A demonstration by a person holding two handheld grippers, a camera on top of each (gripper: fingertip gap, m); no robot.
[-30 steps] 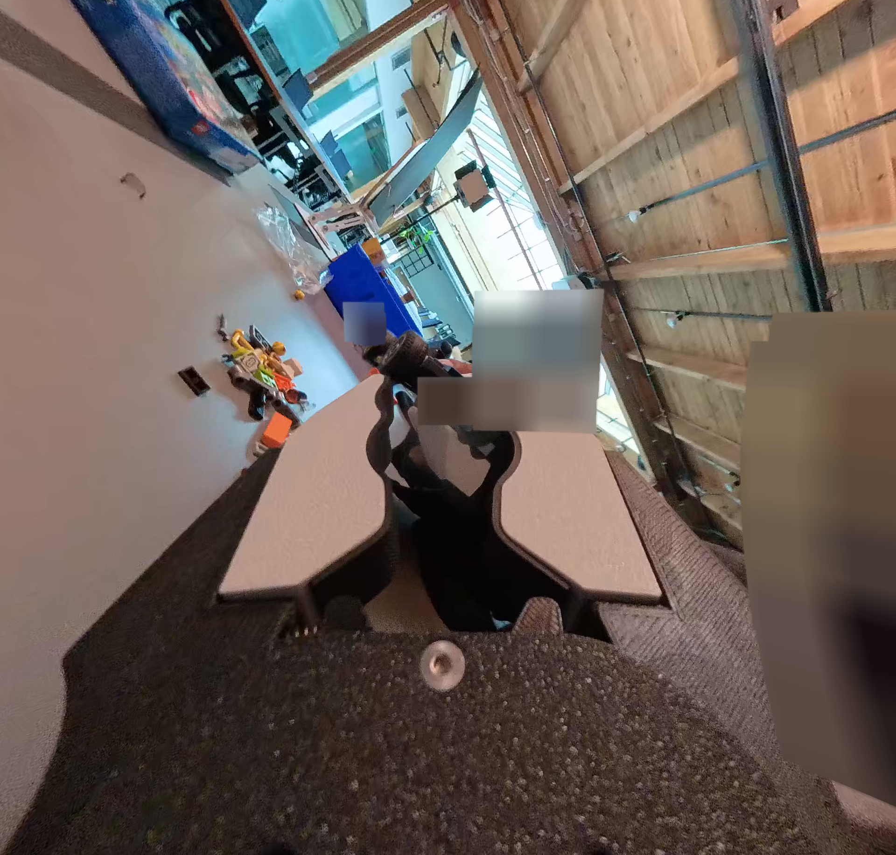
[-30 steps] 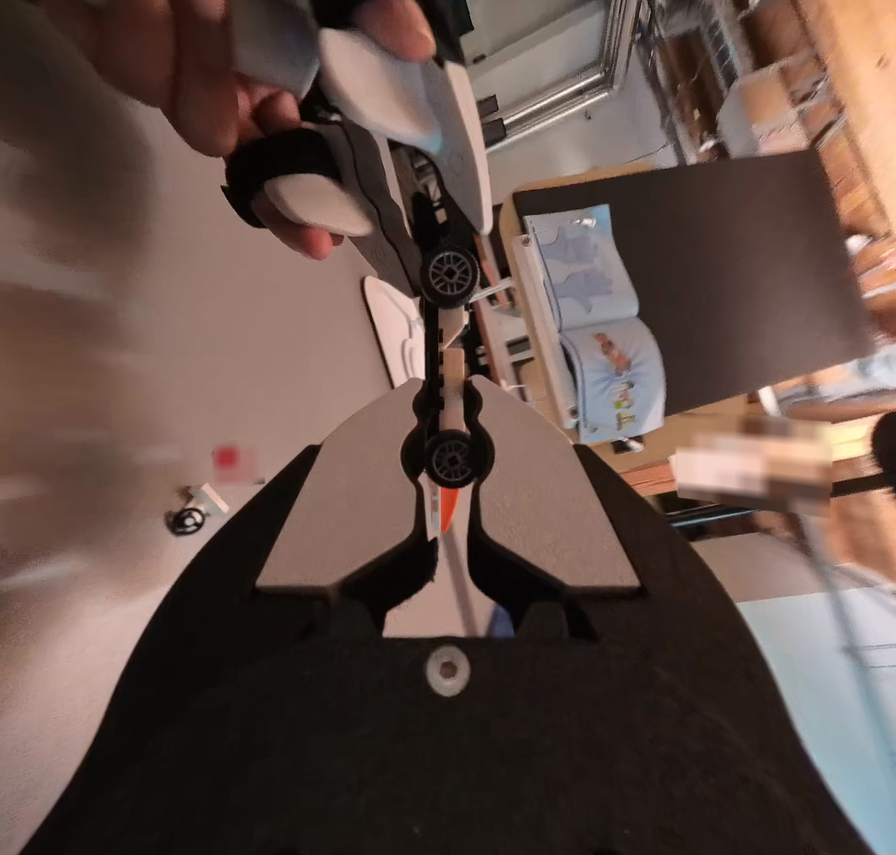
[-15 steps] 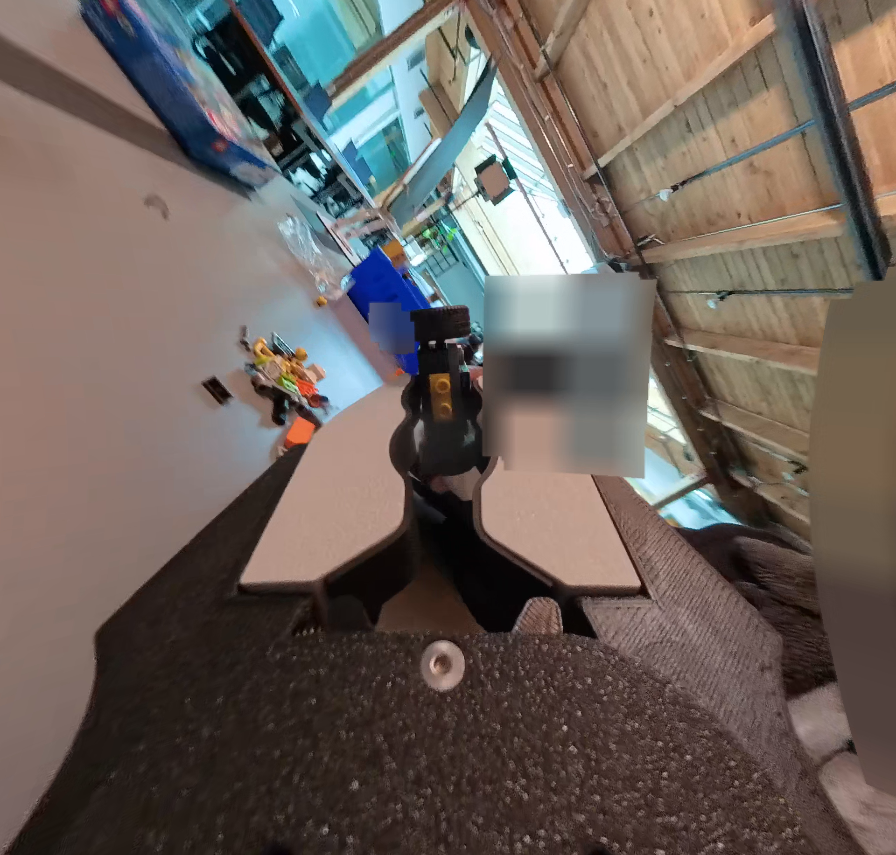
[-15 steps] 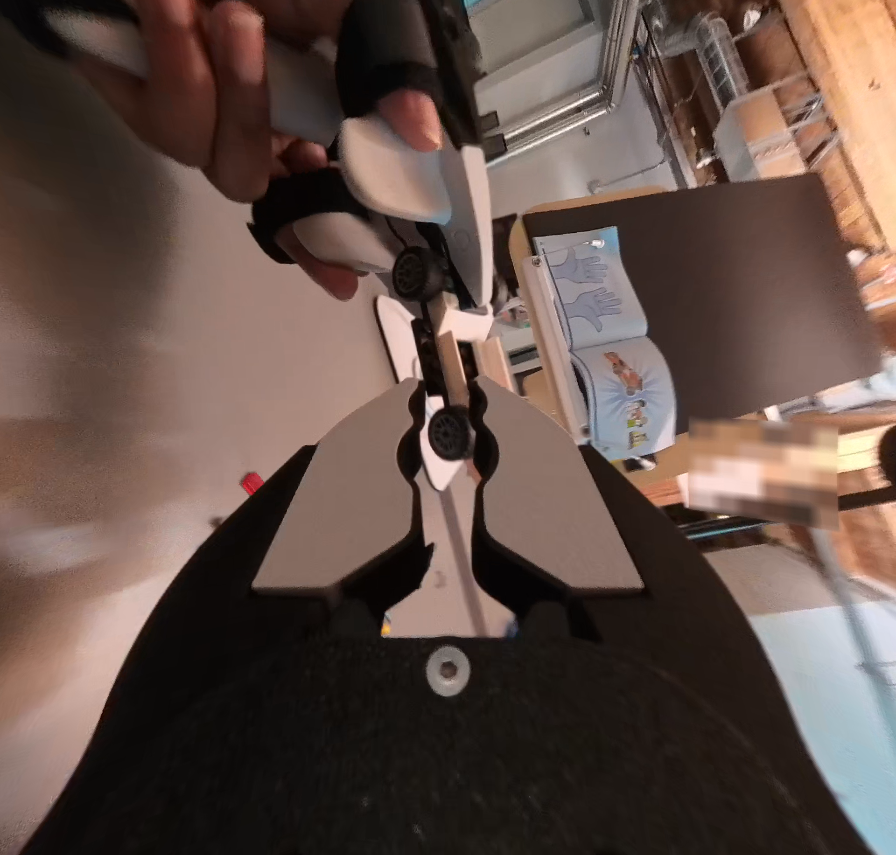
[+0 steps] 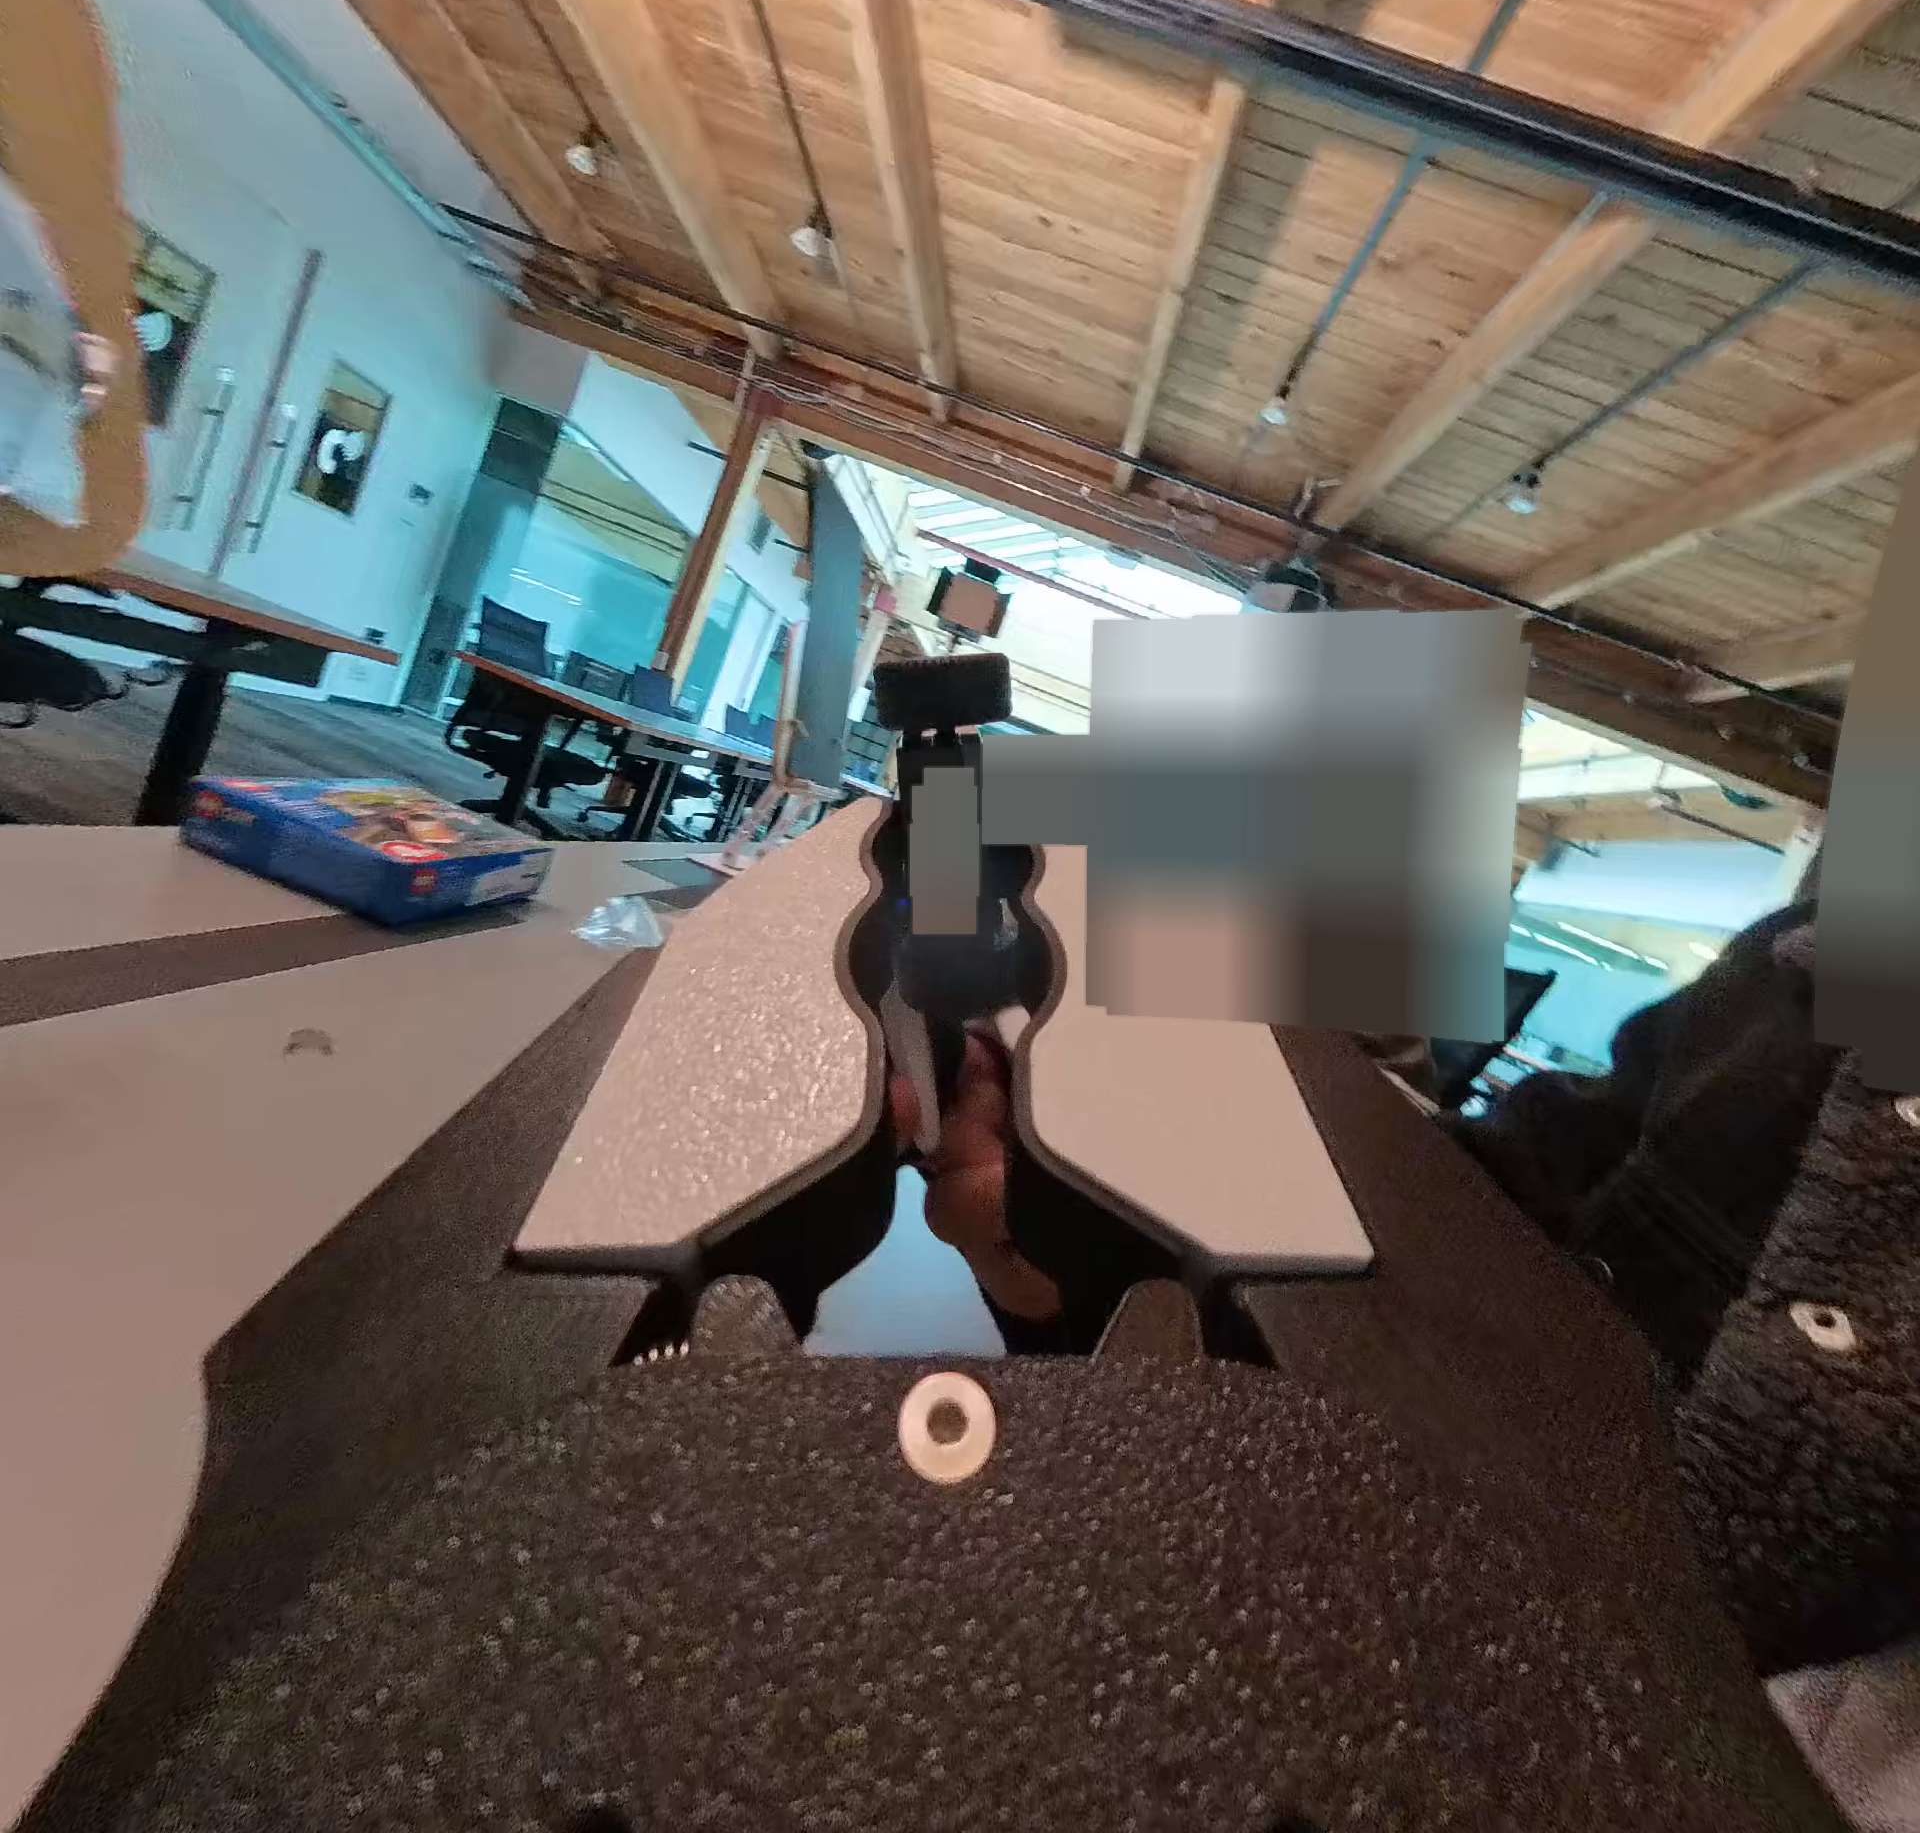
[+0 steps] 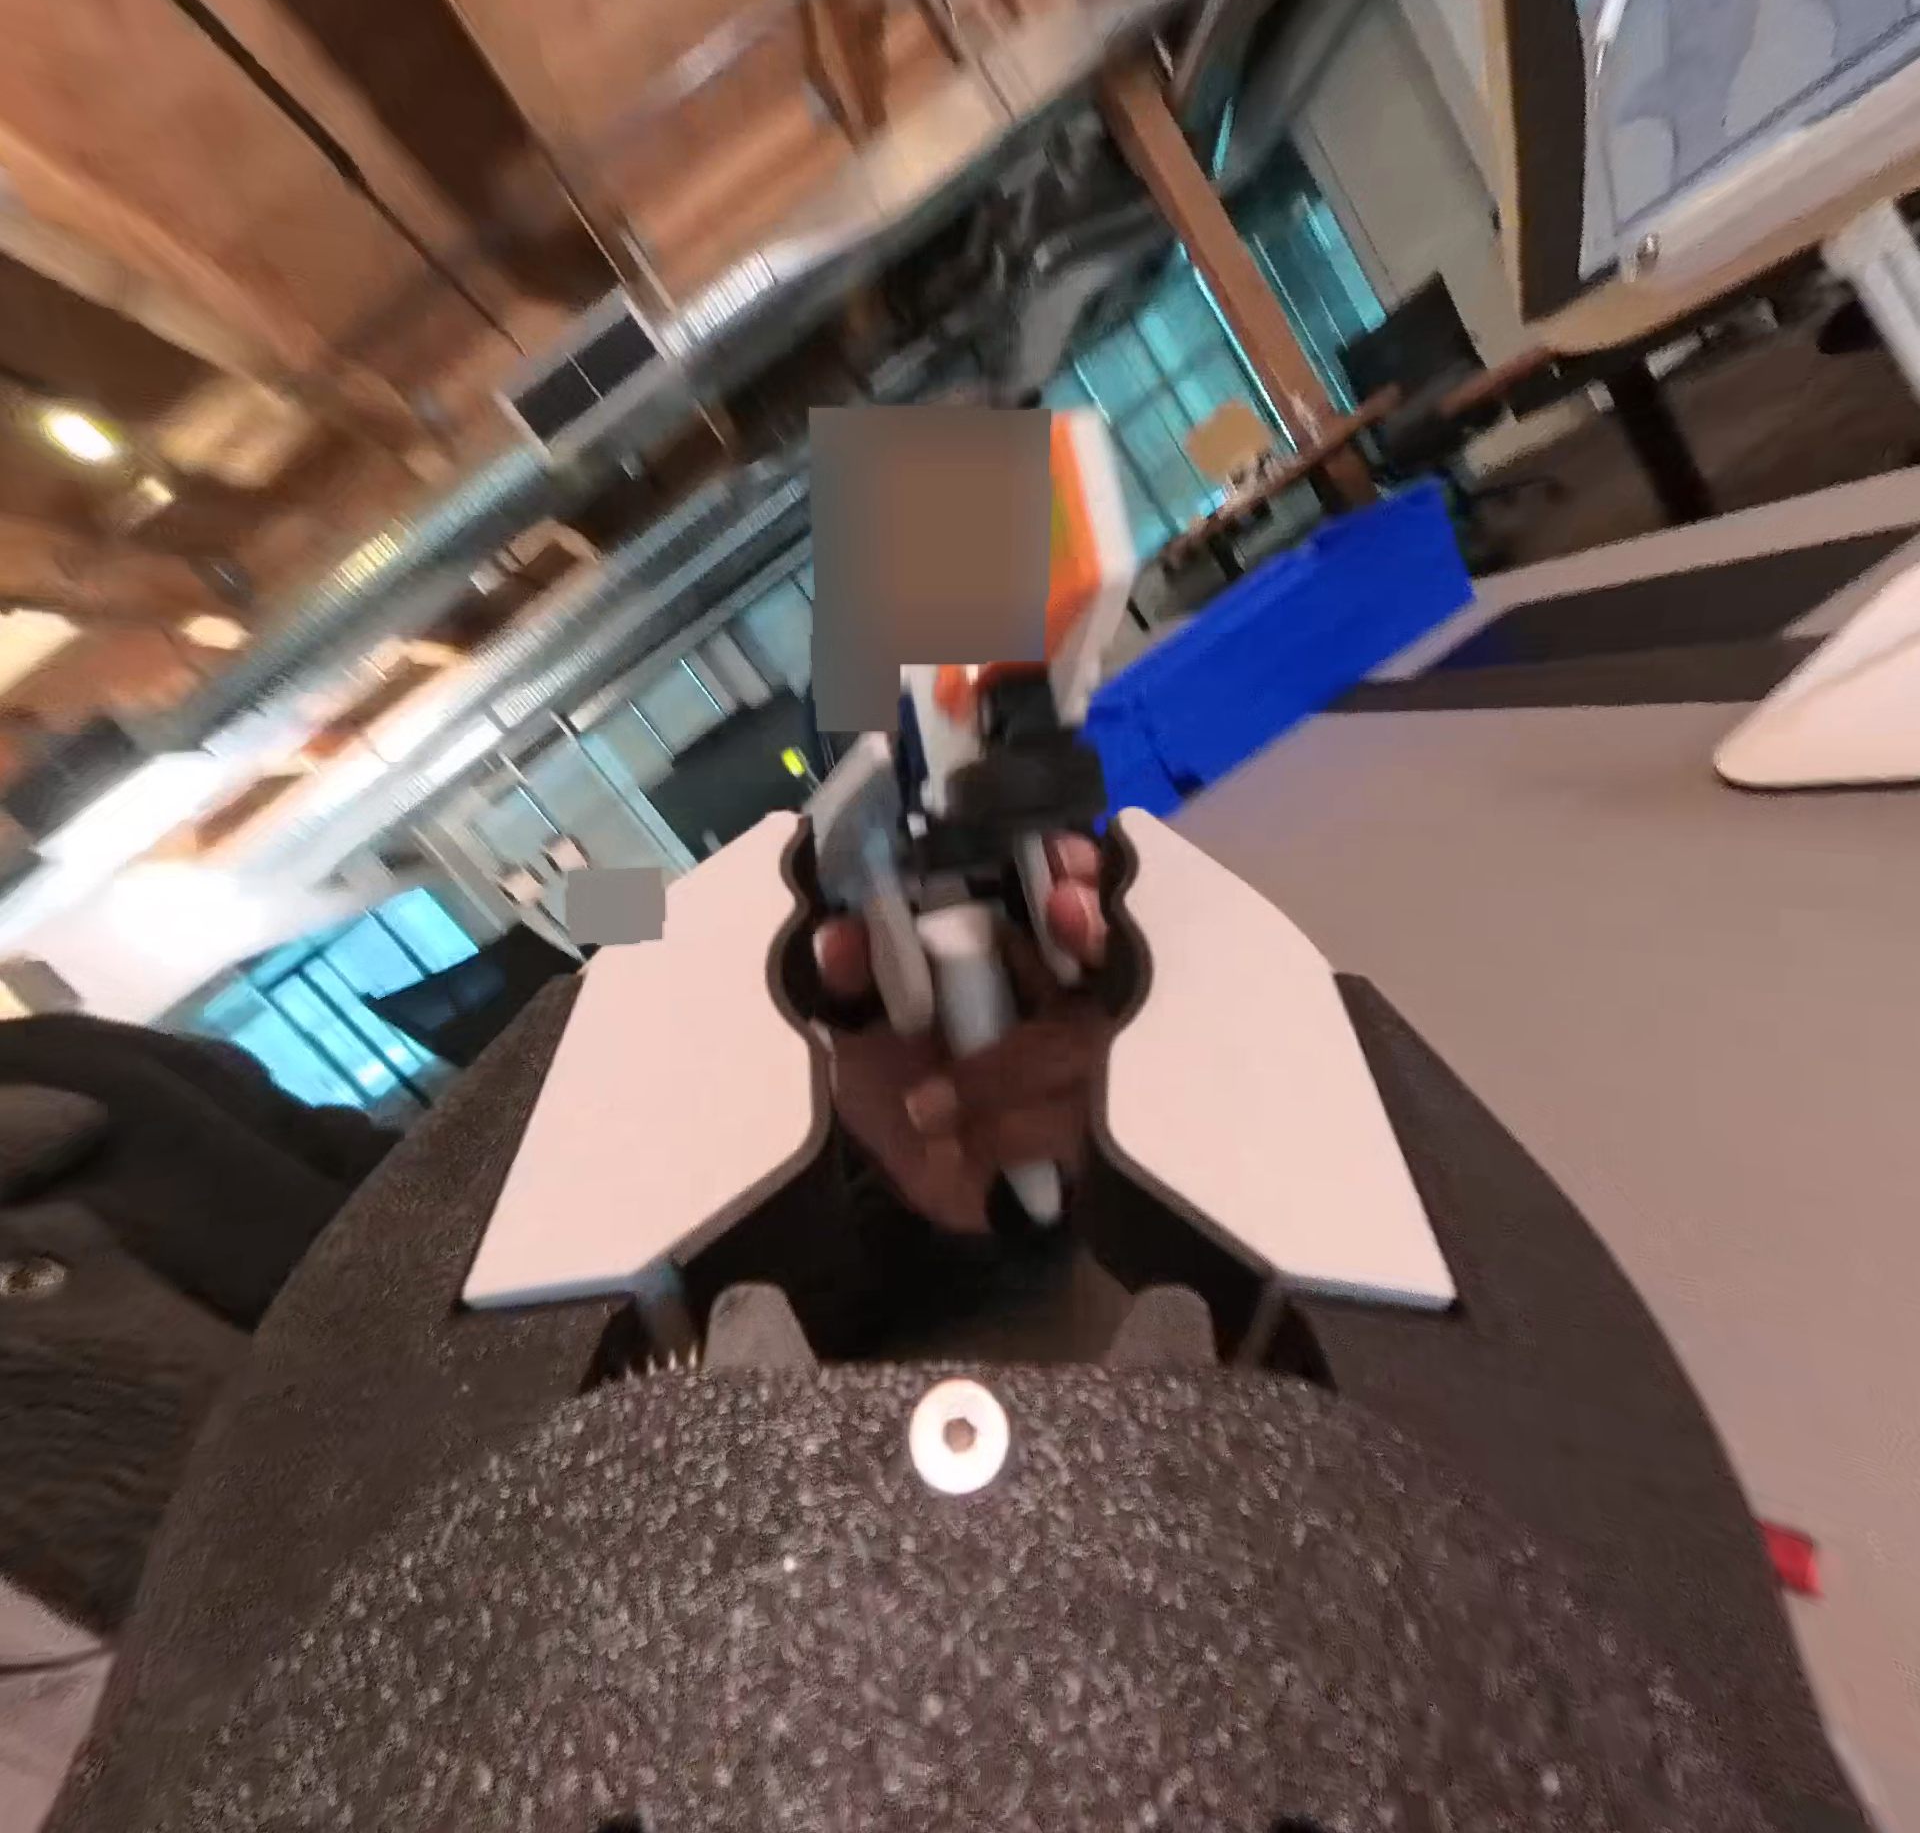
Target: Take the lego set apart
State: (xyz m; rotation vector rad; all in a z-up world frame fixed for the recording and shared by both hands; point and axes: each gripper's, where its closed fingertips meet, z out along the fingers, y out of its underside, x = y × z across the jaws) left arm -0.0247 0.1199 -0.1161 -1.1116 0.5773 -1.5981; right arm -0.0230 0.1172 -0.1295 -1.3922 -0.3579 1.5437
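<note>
Grey table (image 5: pixel 260 1108) — wooden ceiling (image 5: pixel 1039 225), seemingly office.

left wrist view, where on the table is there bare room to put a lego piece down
The grey table lies bare left of the left gripper, from the near edge up to its dark seam; only a small mark sits there. Beyond the seam the blue lego box and a crumpled clear bag take up room. The space between the grippers is crowded by the lego model.
</note>
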